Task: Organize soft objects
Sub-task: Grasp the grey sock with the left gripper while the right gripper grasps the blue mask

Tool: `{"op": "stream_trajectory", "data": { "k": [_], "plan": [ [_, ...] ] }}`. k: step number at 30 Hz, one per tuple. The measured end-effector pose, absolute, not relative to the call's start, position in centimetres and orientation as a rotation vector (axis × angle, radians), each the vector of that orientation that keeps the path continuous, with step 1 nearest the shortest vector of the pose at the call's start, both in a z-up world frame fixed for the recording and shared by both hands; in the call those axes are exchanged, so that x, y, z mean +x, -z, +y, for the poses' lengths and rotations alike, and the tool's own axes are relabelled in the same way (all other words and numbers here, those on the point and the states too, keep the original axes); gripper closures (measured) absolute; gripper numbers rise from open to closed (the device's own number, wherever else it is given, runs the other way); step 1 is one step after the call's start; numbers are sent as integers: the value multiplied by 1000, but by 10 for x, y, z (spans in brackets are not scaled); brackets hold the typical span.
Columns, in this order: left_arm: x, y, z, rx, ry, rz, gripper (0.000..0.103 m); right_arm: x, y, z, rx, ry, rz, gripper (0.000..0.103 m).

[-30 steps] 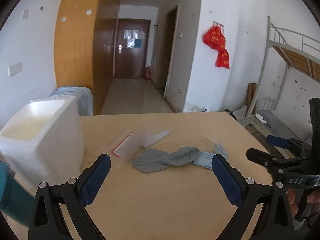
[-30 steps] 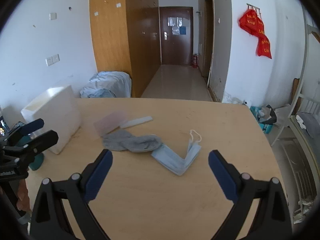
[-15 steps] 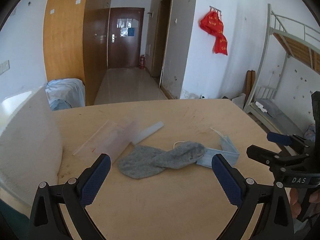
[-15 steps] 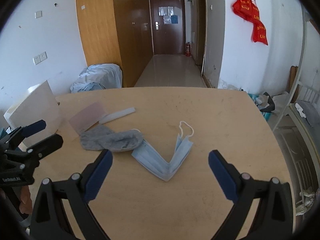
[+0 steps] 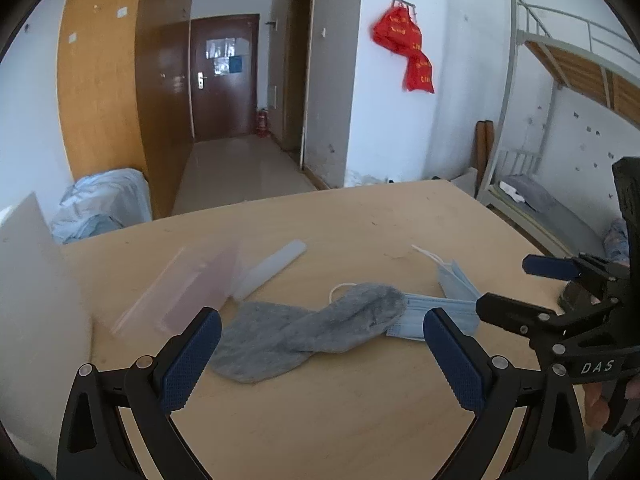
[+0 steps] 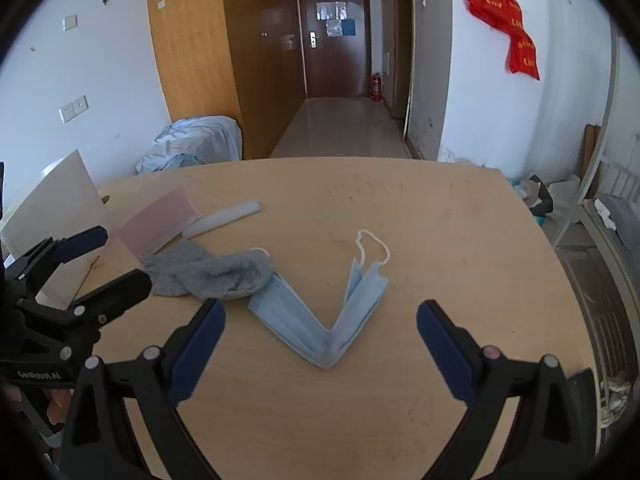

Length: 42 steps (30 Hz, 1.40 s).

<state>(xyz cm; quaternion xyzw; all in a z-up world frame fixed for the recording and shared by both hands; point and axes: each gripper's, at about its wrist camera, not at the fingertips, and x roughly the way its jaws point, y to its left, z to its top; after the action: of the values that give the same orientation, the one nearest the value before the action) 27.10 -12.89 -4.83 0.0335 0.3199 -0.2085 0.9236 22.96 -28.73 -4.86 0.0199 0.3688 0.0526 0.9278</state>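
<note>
On the table [image 6: 420, 208]: 1 grey sock [image 6: 212, 270], 1 blue mask [image 6: 320, 320], 1 clear zip bag [image 6: 158, 222], 1 white strip [image 6: 224, 218], 1 white foam box [image 6: 48, 204] at far left. 2 grippers in play, neither holding anything.

Sock: soft fuzzy grey knit, lying flat and a bit crumpled, bent in the middle, approx. centre-left of the table. Its right end overlaps the mask's left wing and touches it; its left end sits just beside the bag's near corner.

Mask: pale blue, pleated, folded into a V w/ the point toward the near edge. White ear loop curls out from the far tip of the right wing; a second loop peeks out by the sock. Lies centre of the table, right of the sock.

Bag is flat, pinkish tint, between box and strip; the strip lies at an angle just right of it, touching or nearly so, can't tell which.

Left gripper [image 5: 320, 344]: jaws spread wide, above the table w/ the sock between the blue pads in left wrist view; not touching it. Right gripper [image 6: 320, 336]: jaws spread wide too, framing the mask's V point, clear of it. Each gripper shows at the edge of the other's view.
</note>
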Motion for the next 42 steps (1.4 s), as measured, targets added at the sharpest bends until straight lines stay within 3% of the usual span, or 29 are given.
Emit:
{"op": "stream_trajectory", "data": {
  "k": [26, 33, 38, 40, 42],
  "plan": [
    [332, 99, -141, 52, 361, 815, 4, 250, 67, -298, 70, -106, 800, 5],
    [347, 116, -140, 42, 348, 897, 22, 249, 68, -300, 77, -110, 795, 5],
    [345, 118, -141, 55, 342, 889, 27, 250, 70, -301, 85, -116, 794, 5],
    [345, 118, -142, 71, 321, 884, 36, 250, 71, -300, 85, -120, 795, 5],
    [344, 117, -142, 79, 308, 877, 53, 250, 71, -300, 85, -119, 795, 5]
  ]
}}
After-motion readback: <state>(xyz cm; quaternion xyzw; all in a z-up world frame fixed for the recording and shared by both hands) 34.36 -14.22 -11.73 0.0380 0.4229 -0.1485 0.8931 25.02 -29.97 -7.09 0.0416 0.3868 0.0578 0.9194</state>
